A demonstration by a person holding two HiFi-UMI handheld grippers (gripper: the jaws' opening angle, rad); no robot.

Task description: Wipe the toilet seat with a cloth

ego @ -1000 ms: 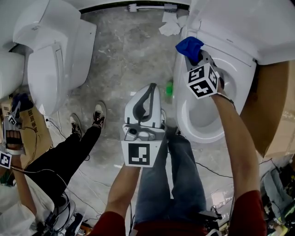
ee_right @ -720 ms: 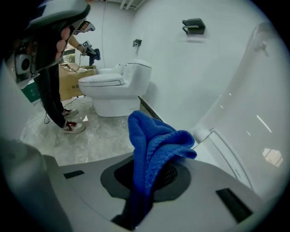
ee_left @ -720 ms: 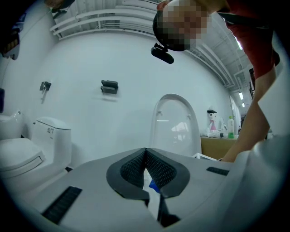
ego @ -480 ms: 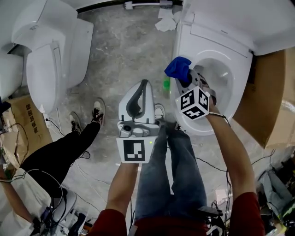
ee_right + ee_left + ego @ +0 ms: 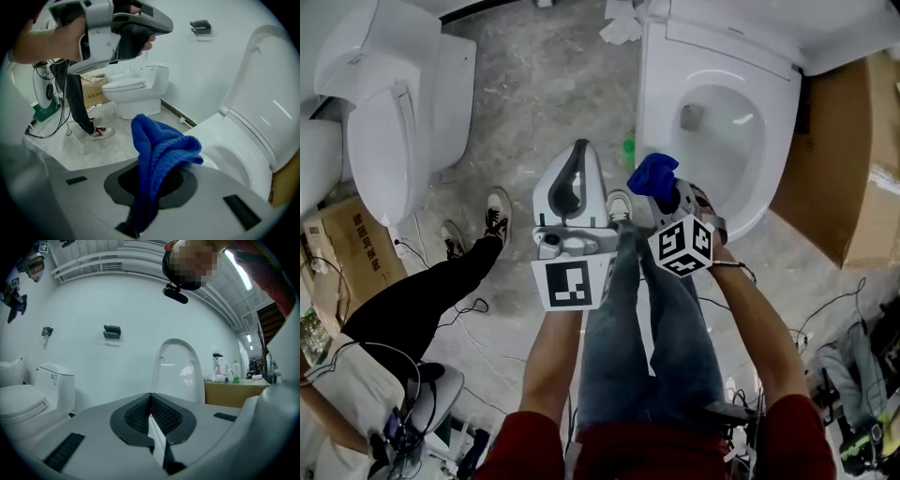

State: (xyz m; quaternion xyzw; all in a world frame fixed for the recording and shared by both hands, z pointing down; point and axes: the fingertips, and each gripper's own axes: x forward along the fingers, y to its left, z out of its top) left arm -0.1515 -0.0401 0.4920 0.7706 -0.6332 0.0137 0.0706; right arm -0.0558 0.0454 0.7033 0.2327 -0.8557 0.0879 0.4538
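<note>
The right claw [image 5: 151, 183] grasps the blue cloth [image 5: 158, 146] just beside the toilet seat's [image 5: 659, 94] near left edge, while the left claw [image 5: 151, 412] is clenched empty.

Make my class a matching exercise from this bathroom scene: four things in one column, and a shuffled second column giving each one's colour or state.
Things
1. cloth
2. left gripper
3. toilet at the head view's left
4. cardboard box at the head view's right

Colours or states
A. lid down
B. brown, beside the open toilet
C. blue, clamped in the right gripper
D. shut, nothing between its jaws

Pairs: 1-C, 2-D, 3-A, 4-B
</note>
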